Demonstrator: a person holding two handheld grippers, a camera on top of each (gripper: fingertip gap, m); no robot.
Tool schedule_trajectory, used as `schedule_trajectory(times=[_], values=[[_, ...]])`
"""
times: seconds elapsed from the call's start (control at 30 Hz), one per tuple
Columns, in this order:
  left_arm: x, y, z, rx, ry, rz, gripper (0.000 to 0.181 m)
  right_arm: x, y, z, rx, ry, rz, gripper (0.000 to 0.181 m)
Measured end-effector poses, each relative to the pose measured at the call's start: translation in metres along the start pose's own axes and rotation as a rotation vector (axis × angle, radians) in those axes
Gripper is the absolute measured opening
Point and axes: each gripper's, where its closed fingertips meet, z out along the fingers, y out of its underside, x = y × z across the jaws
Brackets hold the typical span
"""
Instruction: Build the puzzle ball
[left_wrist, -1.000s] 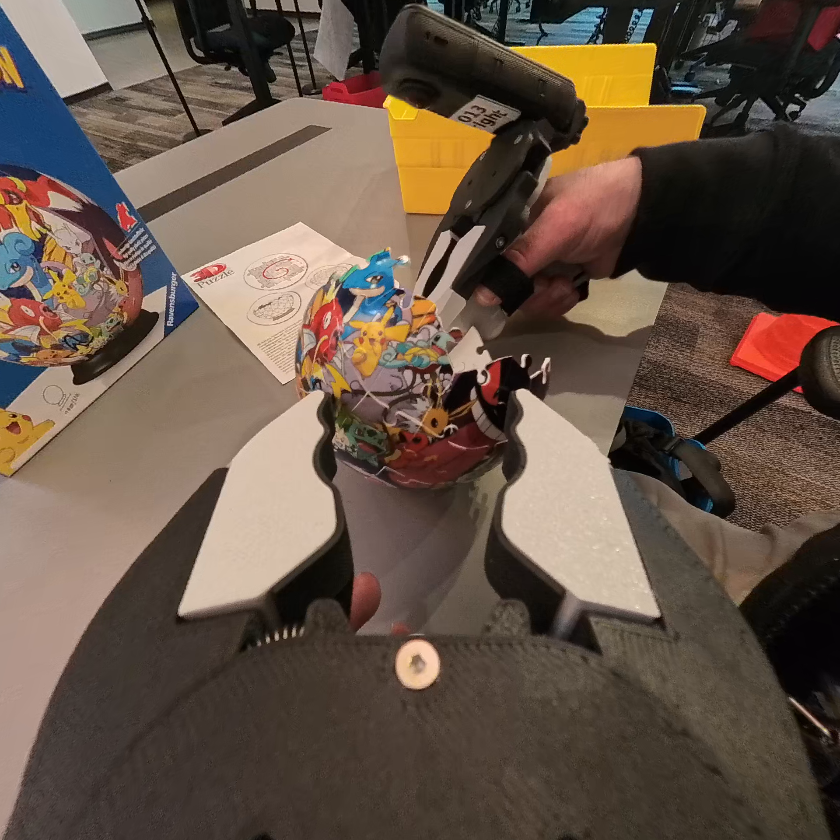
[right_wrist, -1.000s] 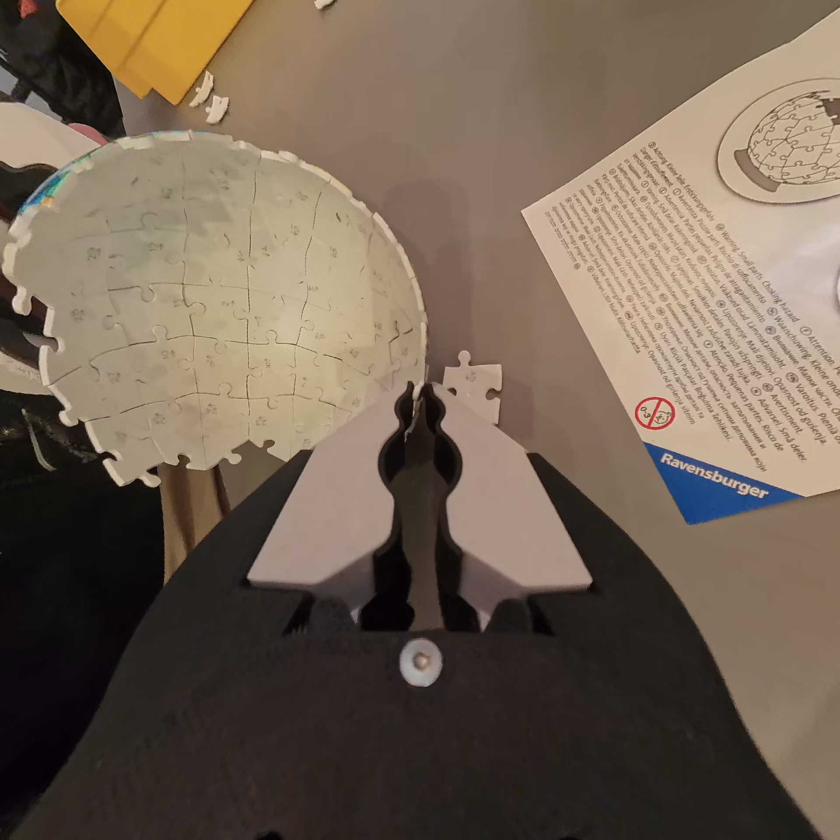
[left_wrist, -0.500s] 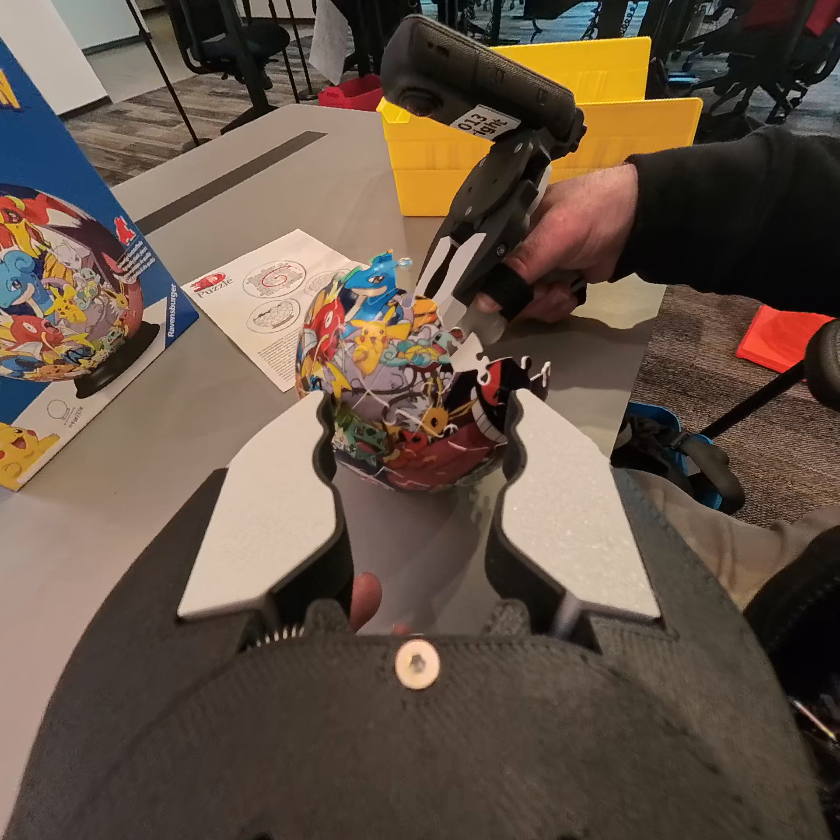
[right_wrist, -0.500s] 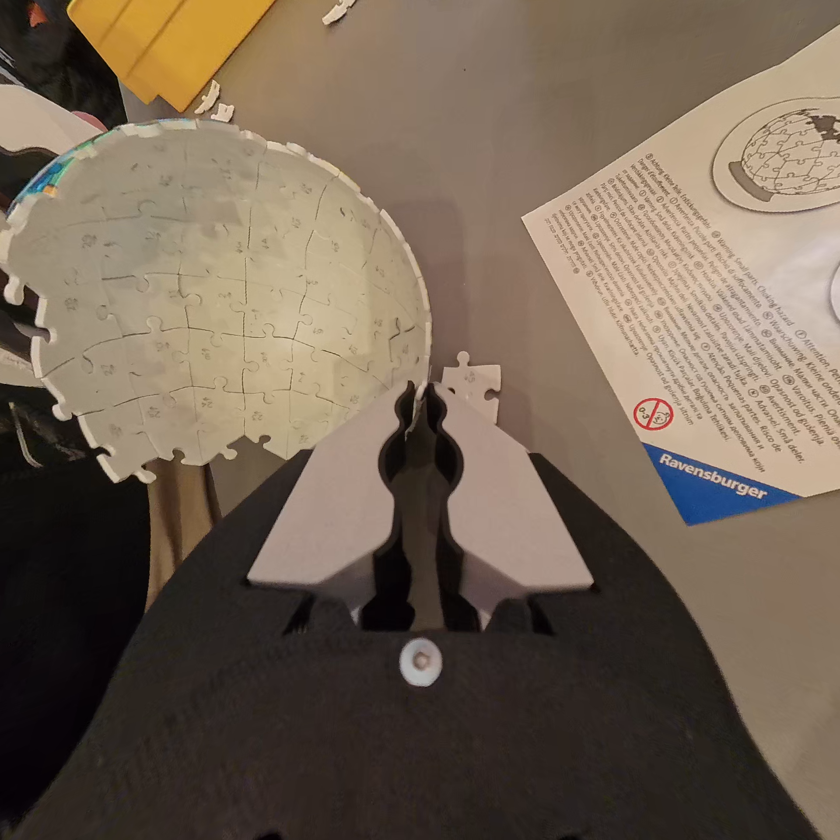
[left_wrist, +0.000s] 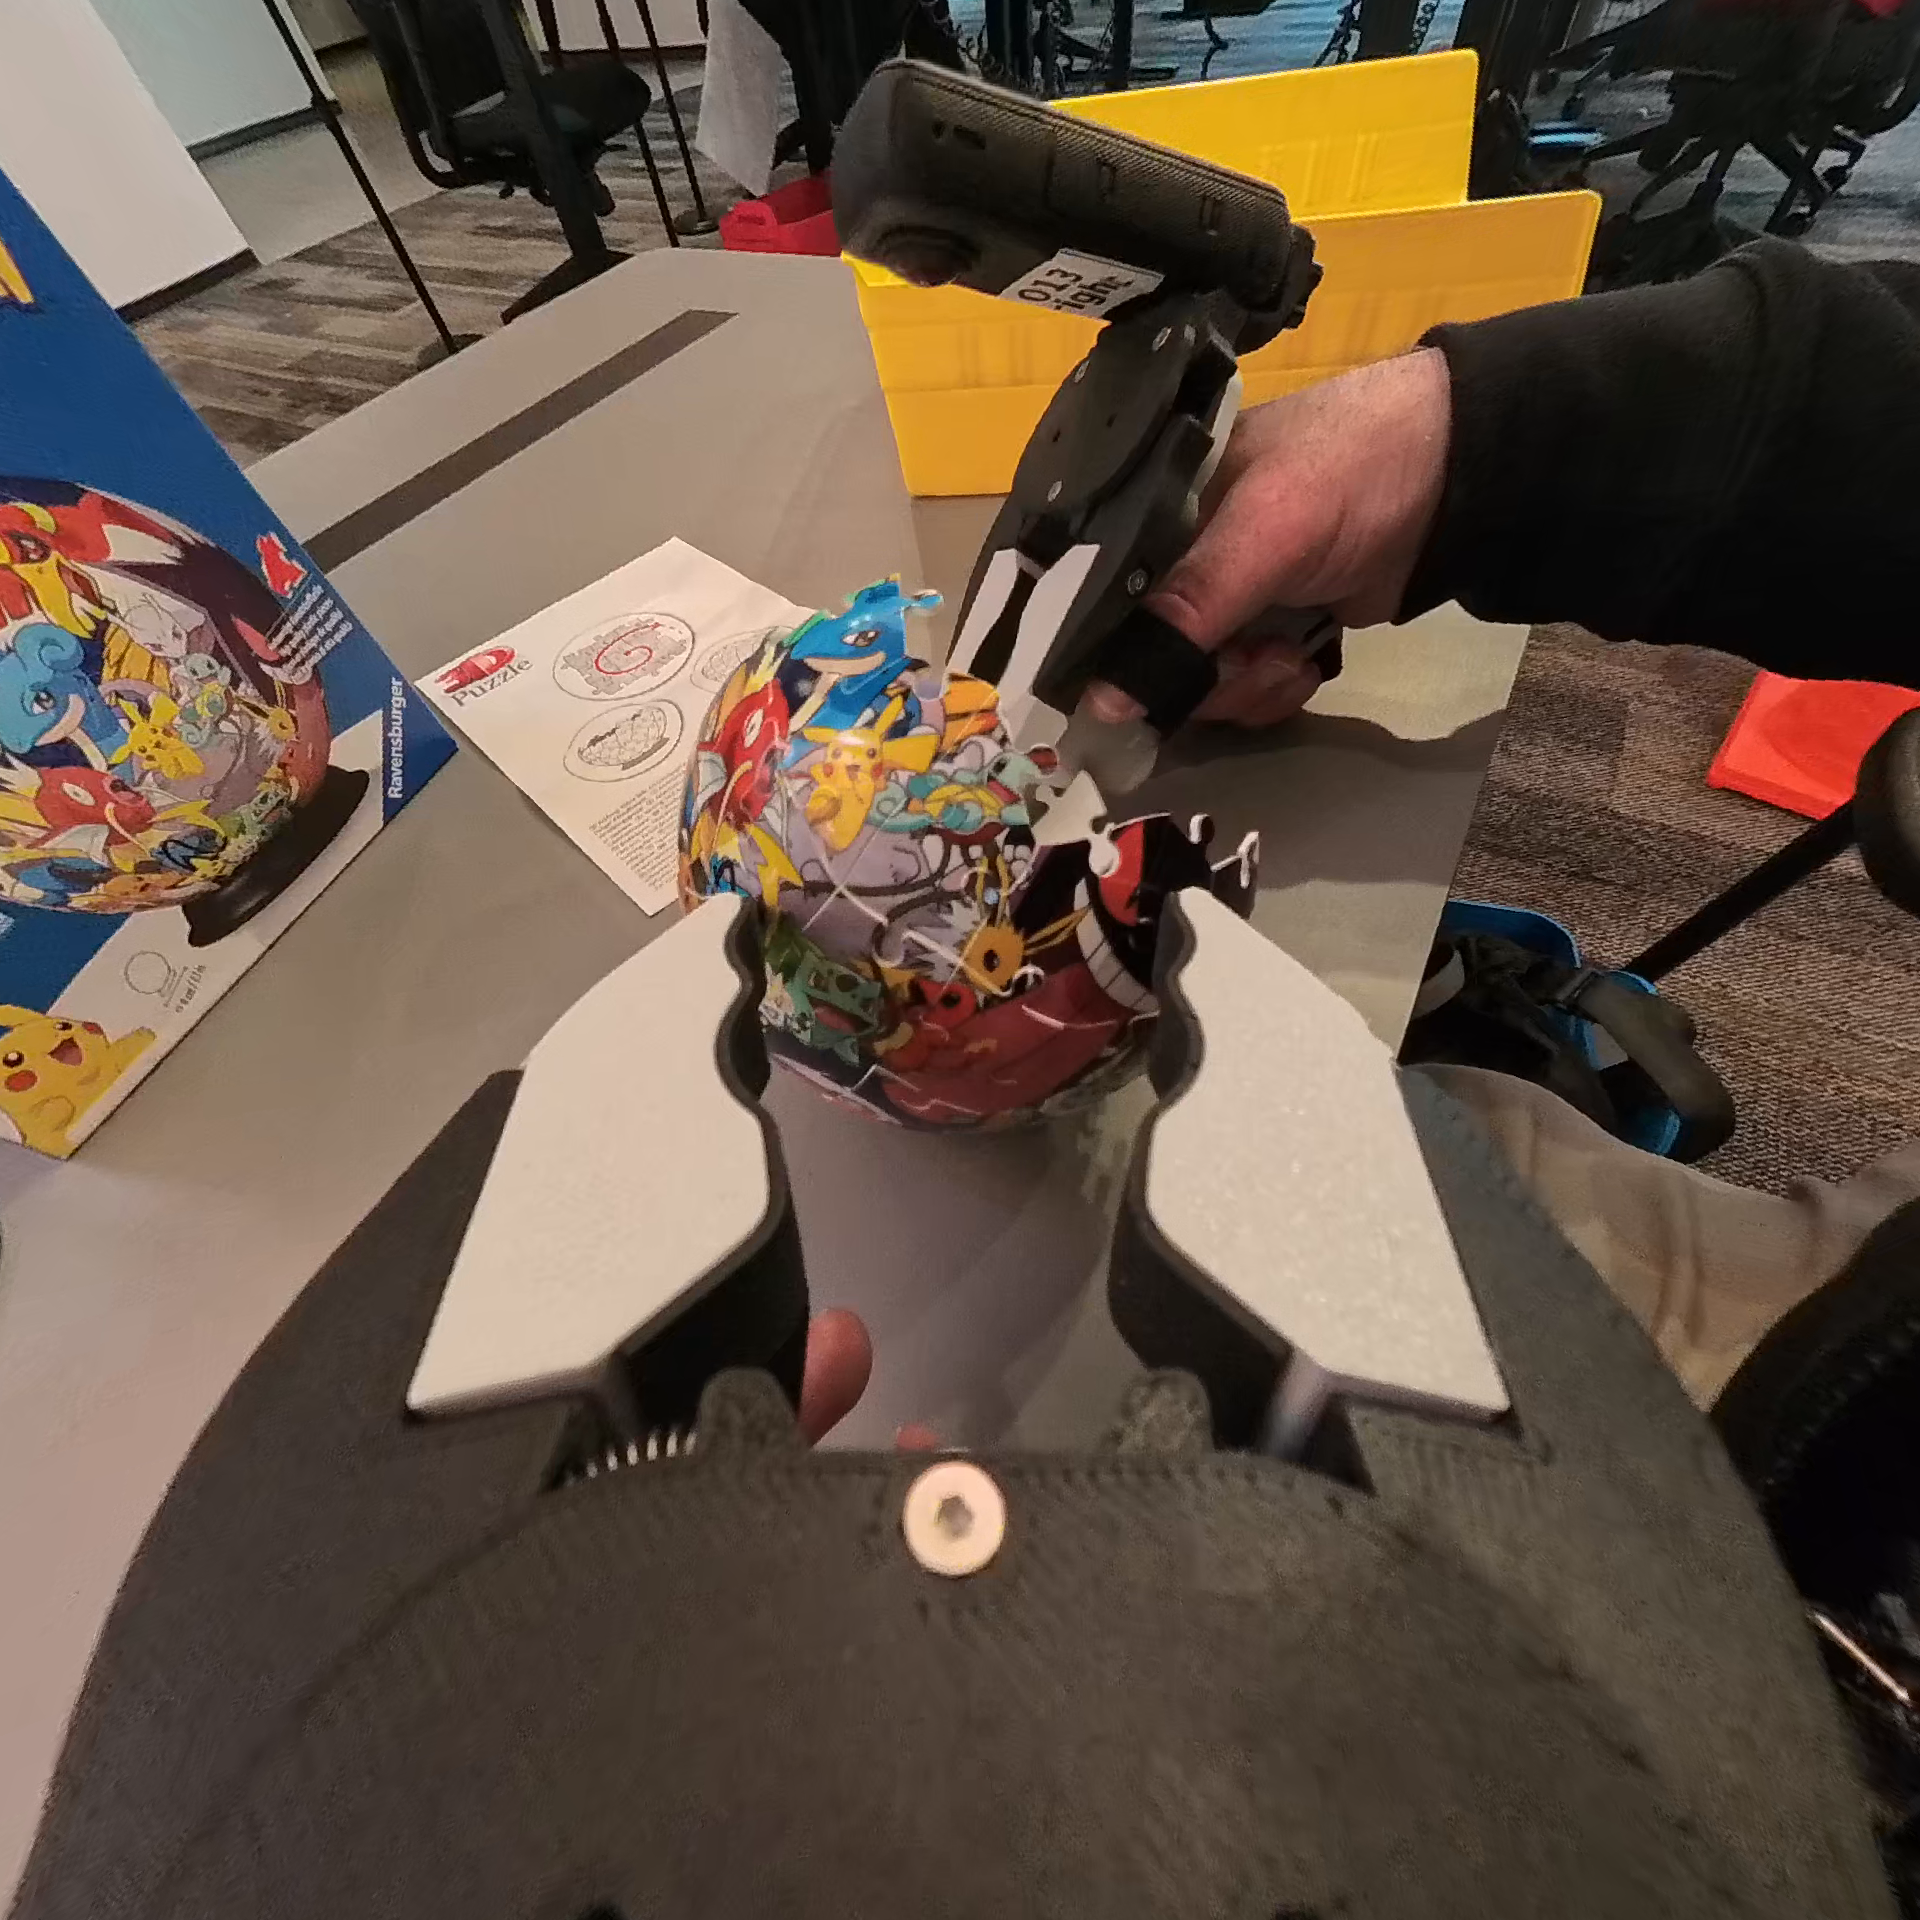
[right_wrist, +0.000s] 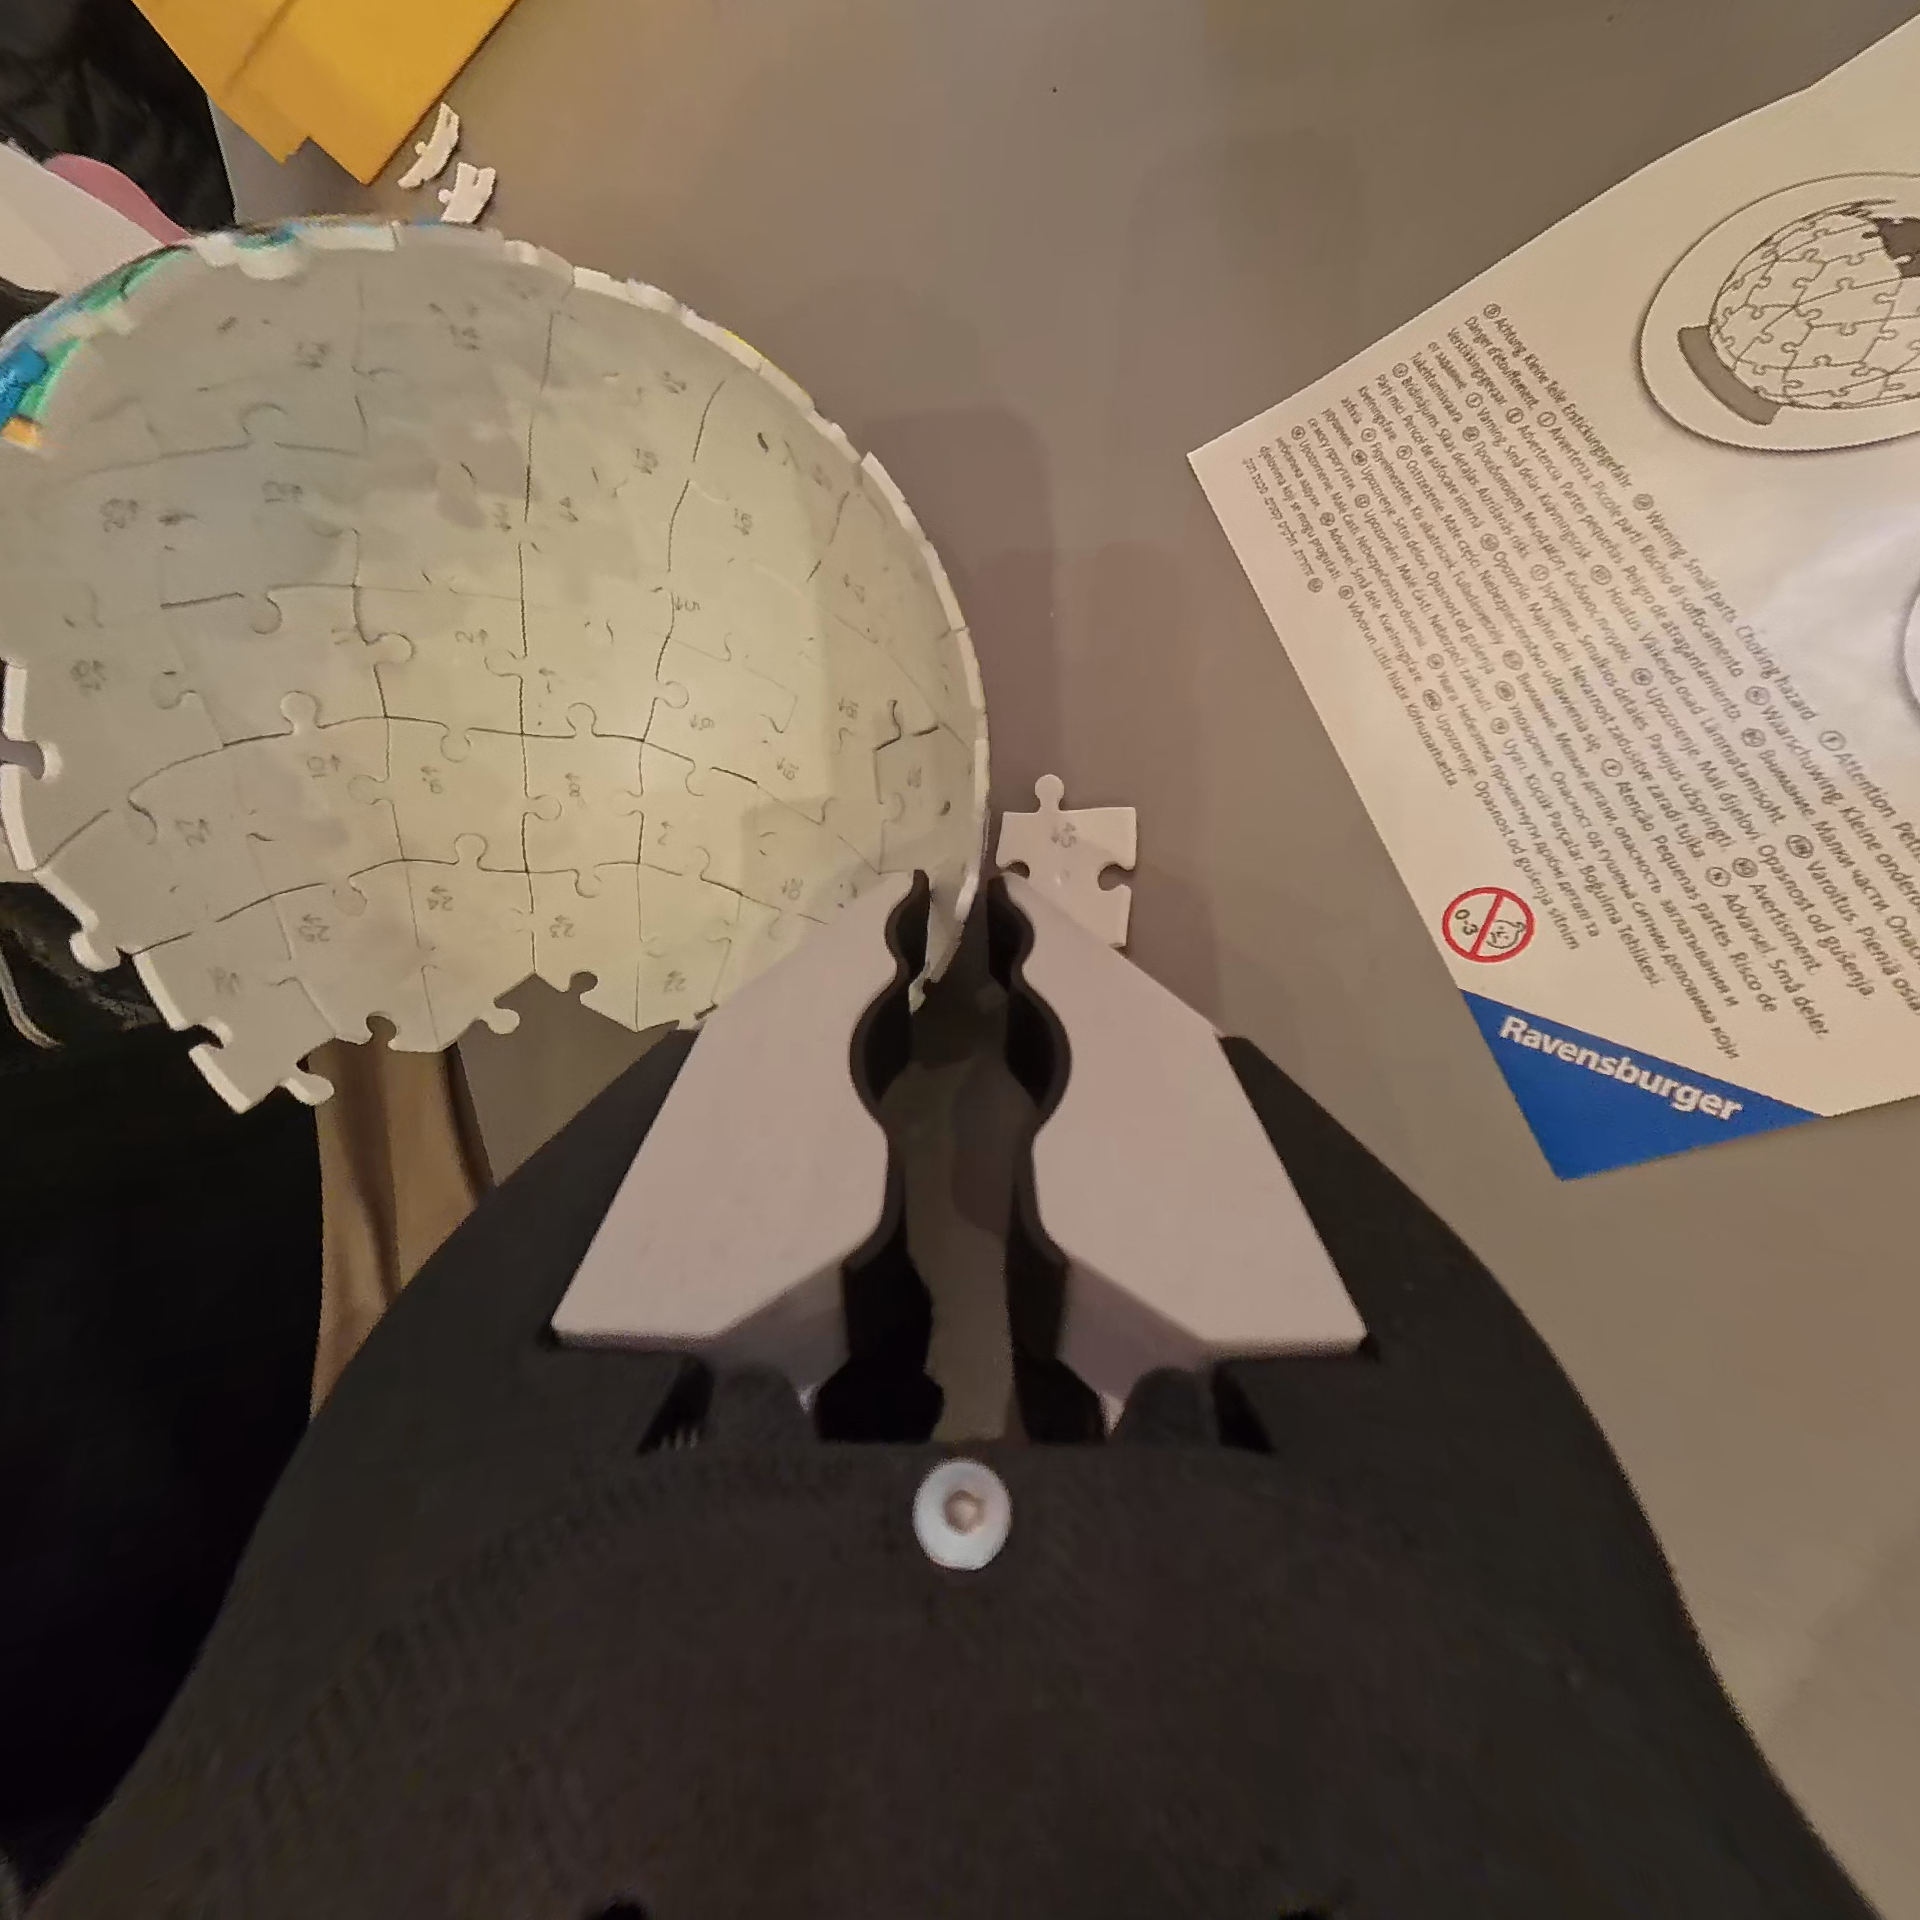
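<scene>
The half-built puzzle ball (left_wrist: 883, 831) stands tilted on the grey table, its printed outside toward the left wrist view. Its pale inside (right_wrist: 468, 623) faces the right wrist view. My left gripper (left_wrist: 961, 914) is open wide, with its fingertips at the ball's near sides. My right gripper (right_wrist: 958, 899) comes down at the ball's open rim, which lies in the narrow gap between its jaws. It also shows in the left wrist view (left_wrist: 1049, 727), held by a hand. A white puzzle piece (right_wrist: 1070, 857) sits at the rim just past the right fingertip, and also shows in the left wrist view (left_wrist: 1070, 816).
A printed instruction sheet (right_wrist: 1662, 623) lies beside the ball, and the blue puzzle box (left_wrist: 156, 675) stands at the left. A yellow bin (left_wrist: 1039, 395) is behind, with two loose pieces (right_wrist: 447, 156) near it. The table's edge (left_wrist: 1475, 831) runs close on the right. About 12 cm separates my left fingertips from my right.
My right gripper's jaws have parted a little at the rim. The ball has tipped and shifted in the right wrist view. My left gripper has stayed still.
</scene>
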Motion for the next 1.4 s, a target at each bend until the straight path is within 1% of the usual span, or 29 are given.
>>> schedule_trajectory(times=[0.67,1.07,1.2,1.4], values=[[-0.002,0.001,0.001,-0.015,-0.008,0.022,0.070,0.003,0.003,-0.006,-0.032,0.017,0.008,0.021],[-0.003,0.001,0.001,-0.015,-0.012,0.024,0.070,0.003,0.008,-0.012,-0.060,0.018,0.023,0.023],[-0.003,0.001,0.001,-0.016,-0.012,0.027,0.070,0.003,0.012,-0.015,-0.098,0.009,0.046,0.022],[-0.002,0.000,0.001,-0.014,-0.014,0.036,0.070,-0.001,0.016,-0.014,-0.123,-0.013,0.063,0.015]])
